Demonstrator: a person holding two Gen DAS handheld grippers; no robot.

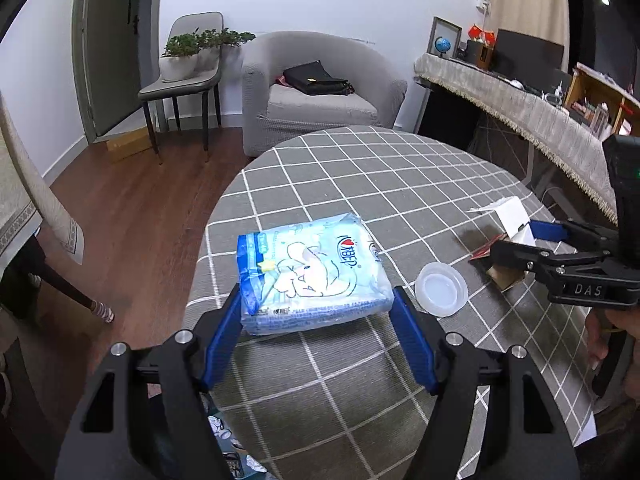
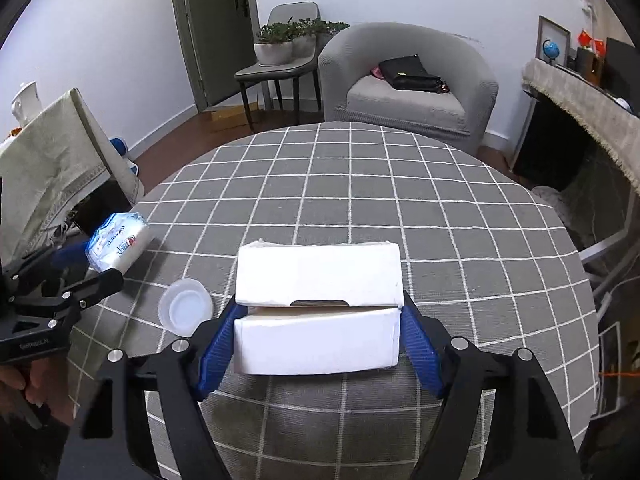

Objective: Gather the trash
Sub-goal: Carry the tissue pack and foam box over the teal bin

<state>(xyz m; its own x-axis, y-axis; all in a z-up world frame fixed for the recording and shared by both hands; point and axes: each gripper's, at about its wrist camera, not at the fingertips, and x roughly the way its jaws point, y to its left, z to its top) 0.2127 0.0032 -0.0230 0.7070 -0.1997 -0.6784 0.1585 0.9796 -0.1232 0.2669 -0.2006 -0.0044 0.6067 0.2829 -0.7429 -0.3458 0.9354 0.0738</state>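
Observation:
A light blue tissue pack [image 1: 316,272] lies at the left part of the round checked table [image 1: 360,176]. My left gripper [image 1: 317,296] is shut on its near end, one blue pad against each side; the right wrist view shows that gripper [image 2: 100,264] with the tissue pack [image 2: 118,242] at the table's left edge. A white cardboard box [image 2: 318,304], its lid flap partly lifted, sits between the fingers of my right gripper [image 2: 320,304], whose pads press on both ends. A clear round plastic lid [image 1: 441,289] [image 2: 185,307] lies flat between the two items.
Behind the table stands a grey armchair [image 2: 408,84] with a black bag. A chair [image 1: 180,84] holds potted plants near the door. A cloth-covered desk [image 1: 520,112] runs along the right, and another draped table [image 2: 52,160] stands at the left.

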